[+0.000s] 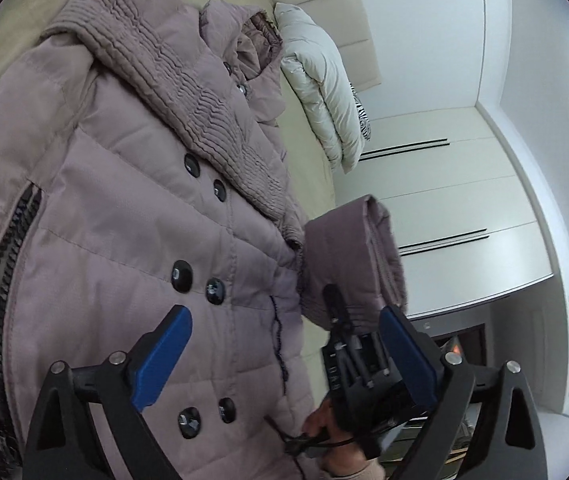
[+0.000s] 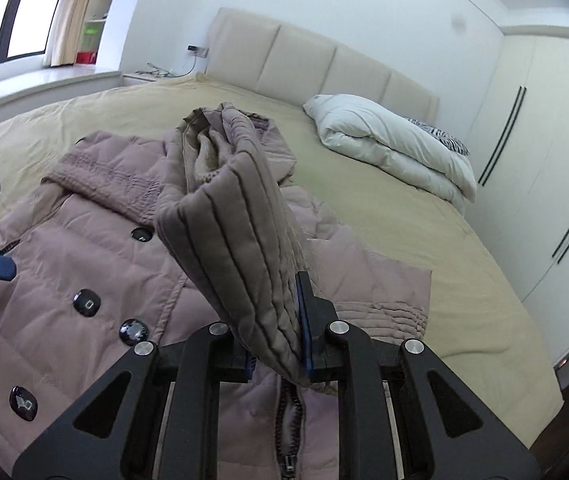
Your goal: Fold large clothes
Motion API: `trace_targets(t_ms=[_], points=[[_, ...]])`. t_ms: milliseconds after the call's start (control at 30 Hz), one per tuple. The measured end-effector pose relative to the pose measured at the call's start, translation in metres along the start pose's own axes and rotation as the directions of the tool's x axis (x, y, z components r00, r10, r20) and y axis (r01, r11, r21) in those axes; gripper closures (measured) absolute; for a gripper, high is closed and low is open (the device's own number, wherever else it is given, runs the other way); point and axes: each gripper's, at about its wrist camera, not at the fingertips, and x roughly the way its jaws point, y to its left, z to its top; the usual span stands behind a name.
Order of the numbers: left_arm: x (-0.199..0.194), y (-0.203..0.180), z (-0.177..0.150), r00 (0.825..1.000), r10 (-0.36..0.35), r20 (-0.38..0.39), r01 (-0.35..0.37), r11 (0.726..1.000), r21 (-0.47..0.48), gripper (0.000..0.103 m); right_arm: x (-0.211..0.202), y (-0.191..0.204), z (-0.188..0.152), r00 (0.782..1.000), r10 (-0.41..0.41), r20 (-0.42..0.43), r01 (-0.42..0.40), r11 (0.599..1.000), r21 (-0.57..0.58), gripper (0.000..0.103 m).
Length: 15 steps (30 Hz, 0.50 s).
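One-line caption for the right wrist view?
Right gripper shut on a lifted sleeve of the mauve coat spread on the bed.

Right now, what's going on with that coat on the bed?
A person is folding a mauve puffer coat spread on the bed, using a hand-held claw in each hand. The right claw is clamped on a sleeve, lifted above the coat's front. The left claw hovers open over the buttoned front, gripping nothing. A folded white duvet lies near the headboard.
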Motion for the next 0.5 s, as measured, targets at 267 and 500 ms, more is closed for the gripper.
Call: trace_targets(t_ms=[267,500], points=[[0.009,-0.014,0.009,0.998,-0.047,-0.034,0.045,0.998,-0.034,0.001,-0.043,0.085,-0.049,0.999,-0.016,0.051,0.028,0.965,-0.26,0.087],[0.028,-0.008,0.019,0.993,-0.004,-0.121,0.001,1.0,-0.021,0.036,-0.043,0.143,-0.059,0.995,0.013,0.095,0.024,0.924,-0.382,0.087]])
